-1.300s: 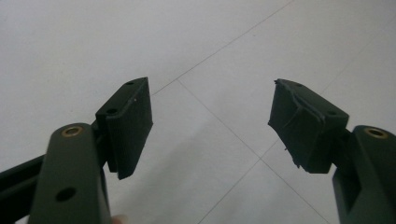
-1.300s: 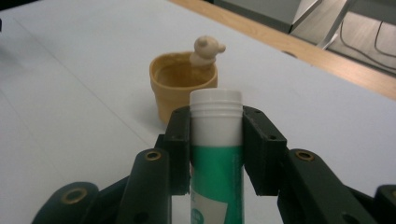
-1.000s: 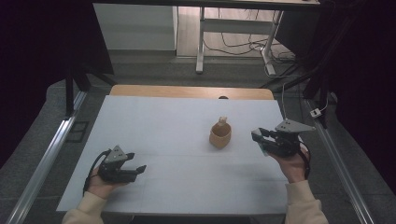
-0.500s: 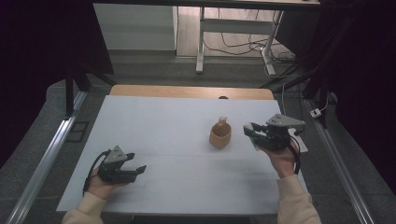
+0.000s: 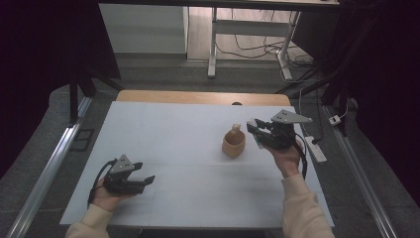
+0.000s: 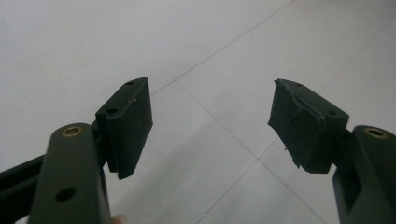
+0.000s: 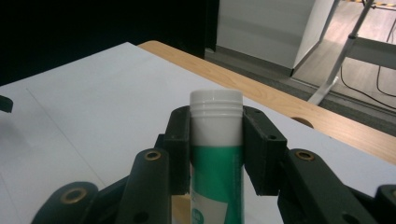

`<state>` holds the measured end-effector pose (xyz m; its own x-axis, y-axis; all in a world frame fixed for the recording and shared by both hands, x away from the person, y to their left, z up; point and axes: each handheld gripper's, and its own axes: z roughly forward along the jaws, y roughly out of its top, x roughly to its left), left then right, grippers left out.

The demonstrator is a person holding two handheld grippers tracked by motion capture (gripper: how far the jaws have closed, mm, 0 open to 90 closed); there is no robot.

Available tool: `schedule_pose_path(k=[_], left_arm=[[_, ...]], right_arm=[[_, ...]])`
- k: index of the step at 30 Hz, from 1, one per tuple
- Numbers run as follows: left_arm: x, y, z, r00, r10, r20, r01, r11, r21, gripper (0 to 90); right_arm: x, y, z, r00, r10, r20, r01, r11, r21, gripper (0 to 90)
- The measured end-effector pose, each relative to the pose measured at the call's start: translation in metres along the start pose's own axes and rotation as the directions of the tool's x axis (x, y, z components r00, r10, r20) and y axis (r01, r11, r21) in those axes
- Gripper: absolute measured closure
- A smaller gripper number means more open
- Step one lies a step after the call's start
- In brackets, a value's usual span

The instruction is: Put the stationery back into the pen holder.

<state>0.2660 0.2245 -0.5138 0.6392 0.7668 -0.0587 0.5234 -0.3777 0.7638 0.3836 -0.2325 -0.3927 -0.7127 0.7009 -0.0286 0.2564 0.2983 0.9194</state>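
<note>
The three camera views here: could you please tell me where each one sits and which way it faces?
High view: above the person's side, looking forward and down on the white table; both forearms show.
Left gripper view: on the left tool, facing bare table between open jaws.
Right gripper view: on the right tool, facing the far table edge past a clamped green-and-white tube.
Shared: the high view shows both tools and the table.

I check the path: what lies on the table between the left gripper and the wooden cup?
Only bare white table in the high view, from left gripper to wooden cup.
</note>
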Motion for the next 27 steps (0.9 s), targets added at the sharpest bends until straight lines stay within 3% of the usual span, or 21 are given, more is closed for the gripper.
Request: schedule_pose_path(k=[27], left_arm=[[0.003, 0.0, -0.001, 1.0, -0.004, 0.003, 0.004, 1.0, -0.005, 29.3]], right_arm=[[0.013, 0.006, 0.05, 0.9983, -0.03, -0.051, 0.029, 0.999, -0.013, 64.6]])
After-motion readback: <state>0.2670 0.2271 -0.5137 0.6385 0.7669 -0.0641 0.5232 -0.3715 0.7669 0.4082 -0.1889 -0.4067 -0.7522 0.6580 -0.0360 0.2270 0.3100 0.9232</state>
